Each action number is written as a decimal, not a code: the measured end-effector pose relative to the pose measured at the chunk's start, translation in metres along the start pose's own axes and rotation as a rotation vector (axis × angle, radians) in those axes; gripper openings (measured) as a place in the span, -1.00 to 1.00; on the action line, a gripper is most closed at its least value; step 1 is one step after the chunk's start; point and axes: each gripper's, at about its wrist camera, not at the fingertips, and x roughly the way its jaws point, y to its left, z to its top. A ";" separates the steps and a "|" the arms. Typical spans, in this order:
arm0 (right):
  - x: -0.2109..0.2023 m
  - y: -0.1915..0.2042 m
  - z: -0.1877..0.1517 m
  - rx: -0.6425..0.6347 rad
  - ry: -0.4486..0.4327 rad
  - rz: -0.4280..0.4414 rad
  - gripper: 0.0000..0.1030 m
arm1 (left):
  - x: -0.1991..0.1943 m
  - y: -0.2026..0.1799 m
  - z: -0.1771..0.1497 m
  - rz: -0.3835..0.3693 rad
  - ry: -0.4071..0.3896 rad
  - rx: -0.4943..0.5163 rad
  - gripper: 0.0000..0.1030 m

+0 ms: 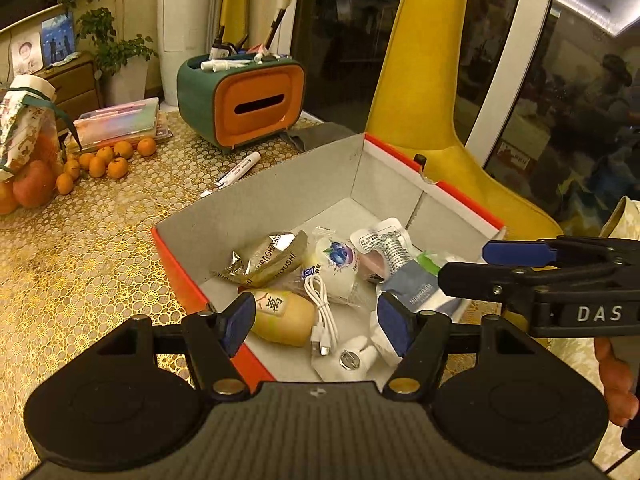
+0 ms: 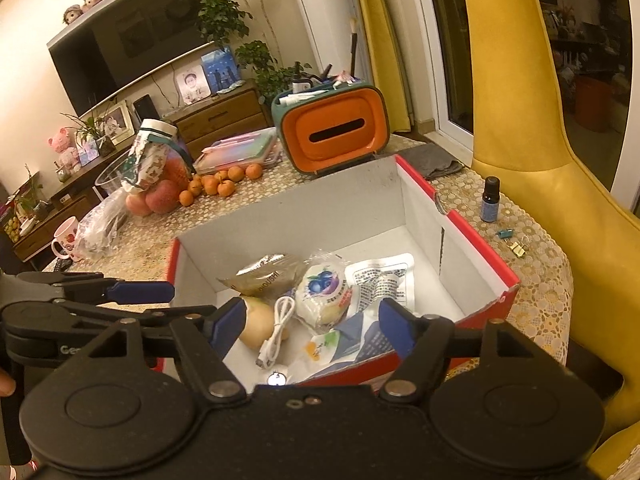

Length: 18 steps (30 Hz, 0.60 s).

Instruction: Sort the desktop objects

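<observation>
Both the left tongs (image 1: 316, 322) and right tongs (image 2: 308, 326) gape wide, empty, above the red box (image 2: 472, 236) of sorted clutter.

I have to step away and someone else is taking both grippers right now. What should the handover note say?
Left gripper: open, empty, over the near end of the red-edged box.
Right gripper: open, empty, over the same box.
Done: snack packets, white cable and a tube already lie in the box.
Left: white marker on the table beside the box, small dark bottle and binder clips on its other side.
</observation>
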 end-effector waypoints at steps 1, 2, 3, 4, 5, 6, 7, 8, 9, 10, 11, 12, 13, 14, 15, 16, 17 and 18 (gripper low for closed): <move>-0.002 0.002 -0.001 -0.005 -0.003 0.003 0.42 | -0.004 0.000 -0.002 0.001 -0.007 0.001 0.29; -0.004 0.005 -0.001 -0.013 -0.007 0.004 0.43 | -0.008 0.000 -0.003 0.002 -0.013 0.002 0.29; -0.005 0.007 -0.002 -0.021 -0.012 0.004 0.44 | -0.012 0.000 -0.005 0.004 -0.020 0.002 0.30; -0.007 0.009 -0.003 -0.029 -0.016 0.005 0.45 | -0.015 0.000 -0.006 0.007 -0.026 0.004 0.32; -0.009 0.011 -0.003 -0.036 -0.020 0.007 0.47 | -0.018 0.000 -0.008 0.012 -0.034 0.007 0.42; -0.011 0.013 -0.004 -0.042 -0.025 0.008 0.49 | -0.021 0.000 -0.009 0.022 -0.045 0.011 0.48; -0.012 0.015 -0.005 -0.046 -0.029 0.008 0.50 | -0.024 0.000 -0.011 0.032 -0.055 0.015 0.49; -0.014 0.016 -0.006 -0.048 -0.033 0.009 0.51 | -0.026 0.001 -0.012 0.038 -0.062 0.015 0.50; -0.015 0.018 -0.007 -0.050 -0.036 0.011 0.52 | -0.029 0.002 -0.014 0.042 -0.067 0.012 0.51; -0.016 0.019 -0.008 -0.054 -0.038 0.013 0.52 | -0.031 0.004 -0.015 0.046 -0.072 0.007 0.52; -0.017 0.020 -0.009 -0.059 -0.042 0.013 0.53 | -0.034 0.005 -0.016 0.050 -0.078 0.003 0.57; -0.019 0.021 -0.010 -0.064 -0.046 0.013 0.55 | -0.036 0.005 -0.017 0.054 -0.084 -0.001 0.62; -0.020 0.022 -0.012 -0.071 -0.051 0.014 0.57 | -0.038 0.006 -0.018 0.058 -0.088 -0.004 0.63; -0.021 0.024 -0.013 -0.079 -0.056 0.015 0.58 | -0.040 0.007 -0.020 0.061 -0.091 -0.007 0.64; -0.023 0.025 -0.015 -0.084 -0.061 0.016 0.61 | -0.042 0.007 -0.022 0.063 -0.092 -0.010 0.64; -0.024 0.027 -0.017 -0.088 -0.067 0.019 0.65 | -0.043 0.007 -0.023 0.067 -0.093 -0.013 0.65; -0.025 0.028 -0.018 -0.091 -0.073 0.023 0.67 | -0.044 0.007 -0.025 0.072 -0.097 -0.014 0.69; -0.026 0.029 -0.019 -0.094 -0.078 0.026 0.70 | -0.046 0.007 -0.027 0.075 -0.100 -0.011 0.79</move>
